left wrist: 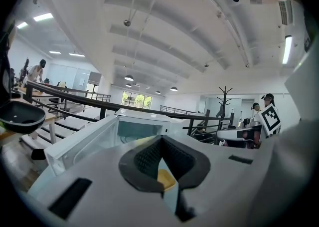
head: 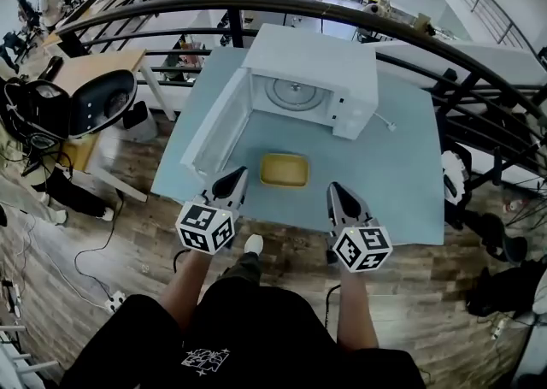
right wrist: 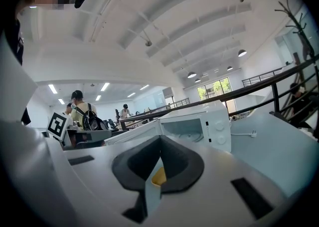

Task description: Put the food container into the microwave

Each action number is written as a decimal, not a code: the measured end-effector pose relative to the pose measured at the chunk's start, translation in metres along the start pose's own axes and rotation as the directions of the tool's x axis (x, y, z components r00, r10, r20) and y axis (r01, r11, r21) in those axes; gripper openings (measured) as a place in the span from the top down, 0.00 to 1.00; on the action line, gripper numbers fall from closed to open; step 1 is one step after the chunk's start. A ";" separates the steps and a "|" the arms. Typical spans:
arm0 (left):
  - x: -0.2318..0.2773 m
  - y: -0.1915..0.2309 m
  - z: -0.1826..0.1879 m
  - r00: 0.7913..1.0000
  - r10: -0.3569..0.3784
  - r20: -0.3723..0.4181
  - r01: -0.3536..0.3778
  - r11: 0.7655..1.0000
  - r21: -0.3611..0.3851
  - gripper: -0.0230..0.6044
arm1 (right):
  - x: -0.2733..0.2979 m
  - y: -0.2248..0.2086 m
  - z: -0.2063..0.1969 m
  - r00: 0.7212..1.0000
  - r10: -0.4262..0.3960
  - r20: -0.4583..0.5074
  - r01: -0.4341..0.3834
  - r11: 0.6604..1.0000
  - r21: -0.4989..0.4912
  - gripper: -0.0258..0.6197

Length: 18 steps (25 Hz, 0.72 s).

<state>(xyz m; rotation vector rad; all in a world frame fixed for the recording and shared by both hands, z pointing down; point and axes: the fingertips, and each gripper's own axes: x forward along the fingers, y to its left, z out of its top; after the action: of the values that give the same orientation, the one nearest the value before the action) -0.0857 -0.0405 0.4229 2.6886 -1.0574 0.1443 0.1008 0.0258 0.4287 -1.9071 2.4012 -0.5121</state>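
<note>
A shallow yellow food container [head: 284,170] lies on the light blue table [head: 402,173], just in front of the white microwave [head: 316,71]. The microwave's door [head: 214,126] stands swung open to the left, with the glass turntable showing inside. My left gripper [head: 237,175] hovers at the container's near left, shut and holding nothing. At the container's near right, my right gripper [head: 336,191] is also shut and holds nothing. In the left gripper view a sliver of the container [left wrist: 166,178] shows past the pads. The right gripper view also shows a sliver of the container [right wrist: 159,175].
A black railing [head: 342,11] curves behind the table. A black office chair [head: 102,101] and a wooden desk stand to the left. The microwave's cord [head: 386,125] trails to its right. People stand in the background.
</note>
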 end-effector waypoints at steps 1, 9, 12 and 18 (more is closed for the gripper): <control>0.007 0.005 -0.001 1.000 -0.004 -0.007 0.004 1.000 -0.003 0.96 | 0.008 -0.003 0.001 1.000 -0.006 -0.003 0.006 1.000 0.001 0.95; 0.058 0.032 -0.008 0.995 -0.078 -0.069 0.074 0.996 -0.048 0.96 | 0.056 -0.020 0.006 0.998 -0.061 -0.028 0.061 0.998 0.027 0.95; 0.078 0.041 -0.013 0.991 -0.104 -0.090 0.098 0.993 -0.071 0.96 | 0.075 -0.026 0.008 0.996 -0.081 -0.031 0.082 0.996 0.030 0.95; 0.108 0.043 -0.019 0.971 -0.201 -0.127 0.193 0.979 -0.072 0.96 | 0.108 -0.031 0.016 0.993 -0.113 -0.018 0.113 0.993 0.028 0.95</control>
<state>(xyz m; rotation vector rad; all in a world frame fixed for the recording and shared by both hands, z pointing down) -0.0356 -0.1370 0.4694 2.6684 -0.7399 0.2478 0.1067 -0.0869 0.4407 -2.0430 2.2917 -0.5671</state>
